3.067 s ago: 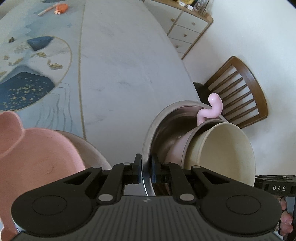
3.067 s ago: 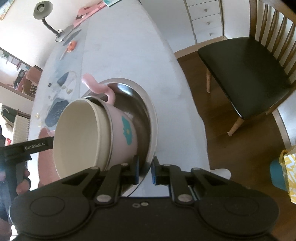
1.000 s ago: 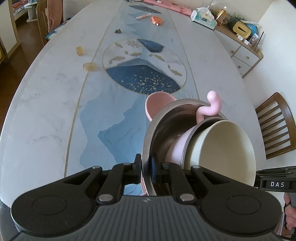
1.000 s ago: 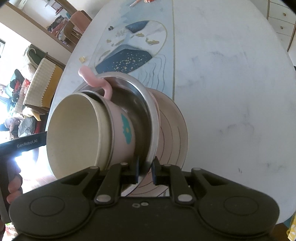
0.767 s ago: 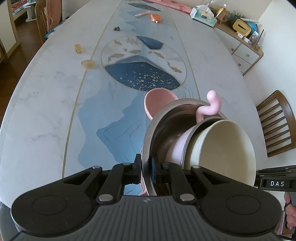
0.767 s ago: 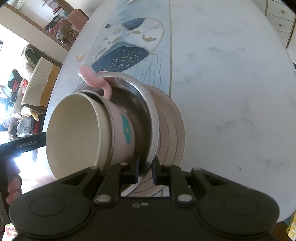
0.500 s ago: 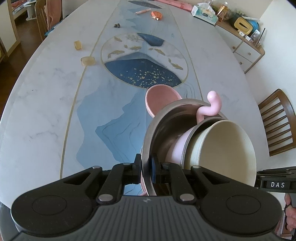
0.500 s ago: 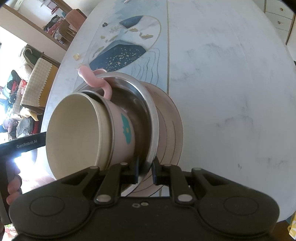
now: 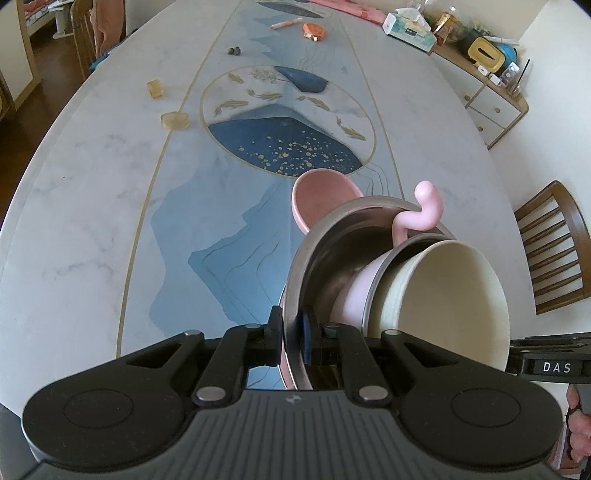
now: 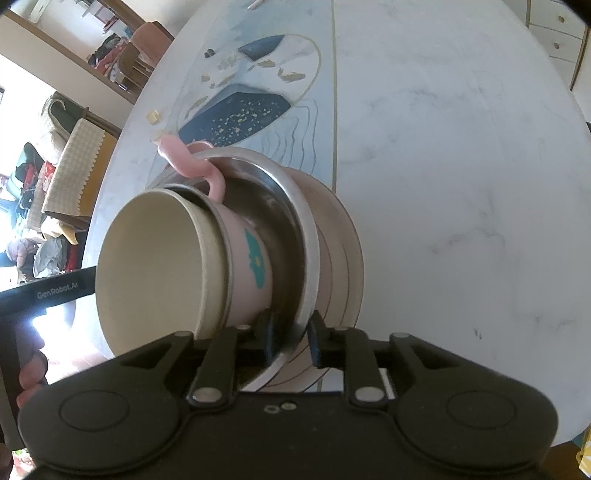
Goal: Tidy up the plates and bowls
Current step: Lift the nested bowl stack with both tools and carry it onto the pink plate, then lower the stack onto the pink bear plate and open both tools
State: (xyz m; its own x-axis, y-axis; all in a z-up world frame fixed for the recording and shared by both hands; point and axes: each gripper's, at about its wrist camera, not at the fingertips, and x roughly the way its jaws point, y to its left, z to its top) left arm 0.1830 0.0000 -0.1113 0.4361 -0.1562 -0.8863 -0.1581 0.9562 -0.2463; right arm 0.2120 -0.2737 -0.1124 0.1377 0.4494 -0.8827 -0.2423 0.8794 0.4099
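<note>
A steel bowl [image 9: 317, 266] is tilted on its side and holds a pink cup [image 10: 251, 258] with a curled handle [image 9: 424, 218] and a cream bowl [image 9: 443, 295] nested in the cup. My left gripper [image 9: 293, 338] is shut on the steel bowl's rim. My right gripper [image 10: 291, 341] straddles the opposite rim [image 10: 308, 258]; its jaws are opening and a gap shows beside each pad. Behind and under the stack lie a pink dish [image 9: 321, 192] and a beige plate [image 10: 345, 258] on the marble table [image 10: 461, 166].
A wooden chair [image 9: 554, 251] stands at the table's right side, and a sideboard [image 9: 491, 99] with clutter is beyond it. Two amber blocks [image 9: 173, 120], an orange item [image 9: 314, 31] and a tissue box [image 9: 408, 27] lie farther up the table.
The stack has been carried from the chair side of the table to over the pink dish and beige plate. In the last half second the right jaws have parted from the rim.
</note>
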